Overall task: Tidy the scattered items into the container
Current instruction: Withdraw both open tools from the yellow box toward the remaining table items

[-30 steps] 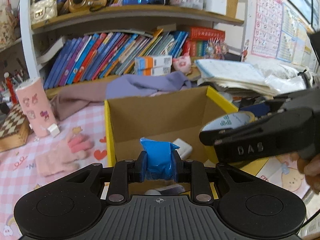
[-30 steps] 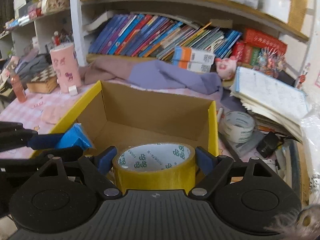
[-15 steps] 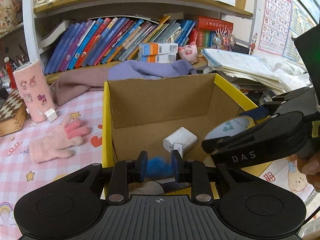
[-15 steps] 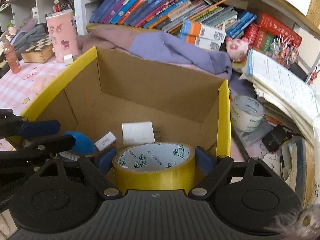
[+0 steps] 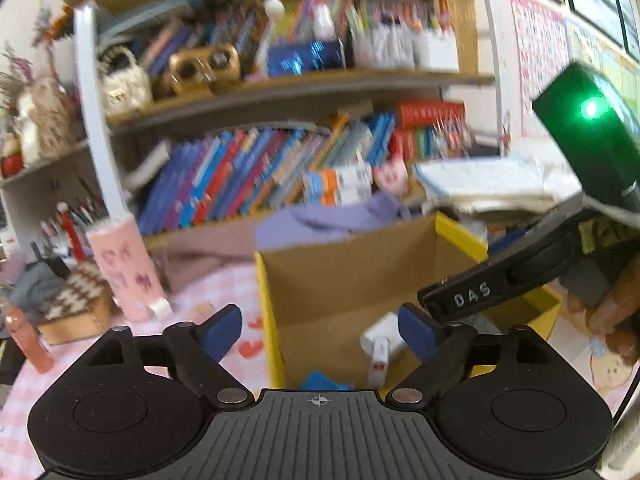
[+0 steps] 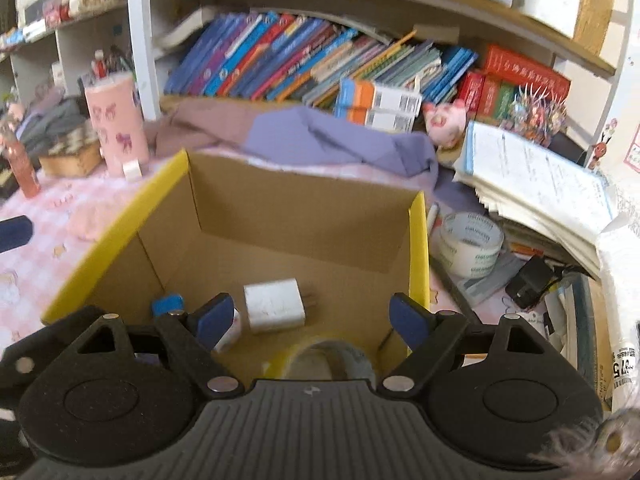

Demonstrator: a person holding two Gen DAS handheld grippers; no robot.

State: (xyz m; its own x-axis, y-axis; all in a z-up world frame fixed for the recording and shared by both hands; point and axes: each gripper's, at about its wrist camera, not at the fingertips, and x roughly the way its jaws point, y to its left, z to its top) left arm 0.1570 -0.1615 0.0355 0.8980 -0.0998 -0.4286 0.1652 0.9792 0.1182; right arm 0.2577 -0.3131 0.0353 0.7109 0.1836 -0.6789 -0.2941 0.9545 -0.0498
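1. The left gripper [image 5: 320, 330] hovers at the near left rim of the cardboard box [image 6: 296, 208]; its jaws are opening, already wide, with nothing between them. A second ago they were pinched on a blue packet [image 6: 167, 304], which now lies on the box floor, near left corner.
2. The right gripper [image 6: 310, 316] stands wide over the near right part of the box, its pads touching nothing. Just below it, blurred, is the yellow tape roll [image 6: 320, 360], inside the box; whether it is at rest I cannot tell. In both earlier frames it sat clamped between these fingers.
3. On the floor beyond lie a white charger [image 6: 274, 306] and a small white item beside it.
4. Farther out, a clear tape roll [image 6: 472, 242] lies on the table right of the box. I judge it light, stiff and rather slick, best taken across its outer wall with the jaws wide.
5. Left of the box, a pink glove [image 6: 86, 222] lies on the checked cloth: soft and light, so pinch it at its bunched middle.
6. Both views have shifted since then: the left camera now looks higher at the shelves.
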